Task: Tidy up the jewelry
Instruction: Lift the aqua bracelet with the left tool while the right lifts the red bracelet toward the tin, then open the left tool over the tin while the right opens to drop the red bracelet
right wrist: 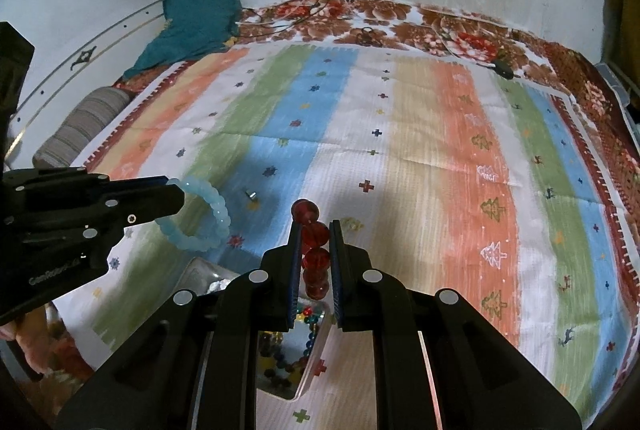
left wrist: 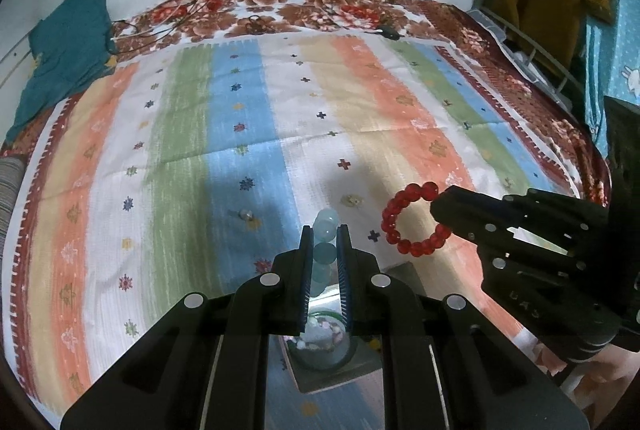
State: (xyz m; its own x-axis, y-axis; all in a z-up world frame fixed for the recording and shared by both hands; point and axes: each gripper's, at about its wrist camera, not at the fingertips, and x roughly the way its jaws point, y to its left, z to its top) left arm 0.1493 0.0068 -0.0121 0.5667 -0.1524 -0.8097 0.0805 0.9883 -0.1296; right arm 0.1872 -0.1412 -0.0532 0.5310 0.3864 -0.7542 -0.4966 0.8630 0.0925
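Both units are up over the striped bedspread (left wrist: 248, 134), each carrying a bracelet. My left gripper (left wrist: 325, 242) is pinched on the pale blue bead bracelet (left wrist: 325, 226); from its own camera I see the beads edge-on, stacked in a column between the two blue-lined fingers (left wrist: 307, 262), the top beads poking out past the tips. From the right camera the same bracelet (right wrist: 208, 218) reads as a full ring hanging off the left gripper's (right wrist: 176, 196) nose, lifted clear of the cloth. My right gripper (right wrist: 315, 242) is clamped on the red bead bracelet (right wrist: 314, 234), again a vertical run of beads squeezed between the pads (right wrist: 335, 262). The left view shows that red ring (left wrist: 412, 220) whole, held by one edge at the tip of the right gripper (left wrist: 440, 208). Below the left fingers sits a tray (left wrist: 320, 342) with a greenish ring and small pale pieces in it; I cannot make out the contents further. Under the right fingers, a clear-edged compartment (right wrist: 316, 346) holds mixed coloured beads (right wrist: 308, 314). A small metallic piece (right wrist: 251, 195) lies alone on the blue stripe, between the two bracelets and apart from both. A teal cloth (right wrist: 200, 26) is bunched at the far left by the wall.
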